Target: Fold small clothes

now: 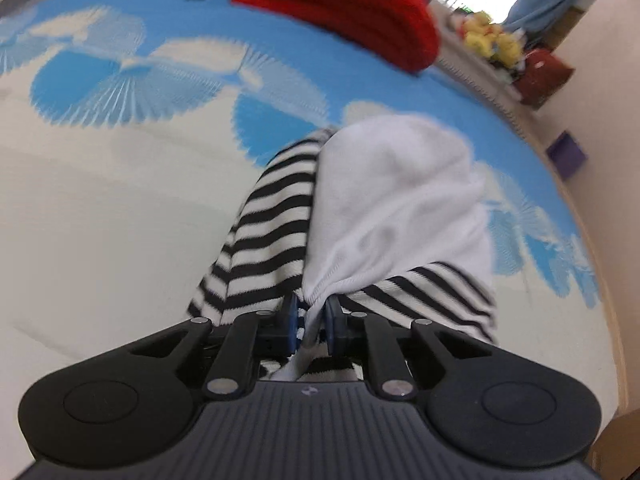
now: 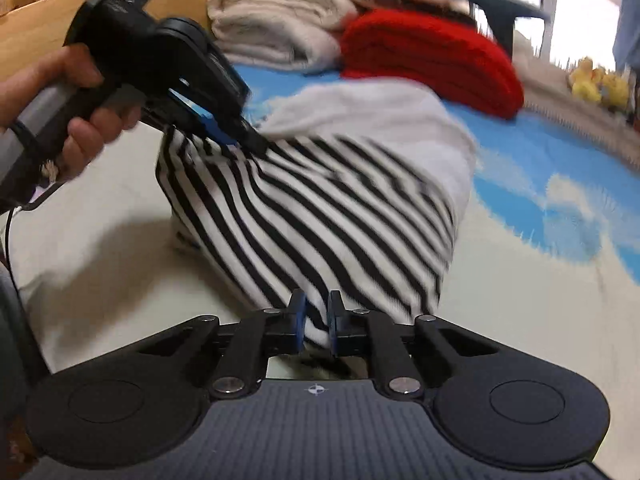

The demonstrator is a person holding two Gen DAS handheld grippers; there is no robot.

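A small black-and-white striped garment (image 2: pixel 320 216) with a plain white part (image 2: pixel 384 120) hangs between my two grippers, lifted off the bed. My left gripper (image 1: pixel 313 320) is shut on a bunched edge of it, where white fabric (image 1: pixel 392 200) and stripes (image 1: pixel 272 216) meet. In the right wrist view the left gripper (image 2: pixel 236 132) shows at upper left, held by a hand, pinching the garment's far corner. My right gripper (image 2: pixel 317 322) is shut on the near striped edge.
The bed cover (image 1: pixel 120 208) is white with blue fan shapes. A folded red knit (image 2: pixel 432 56) and a stack of cream folded cloths (image 2: pixel 280 20) lie at the far side. Yellow soft toys (image 1: pixel 492 40) and a red box (image 1: pixel 540 72) stand beyond the bed's edge.
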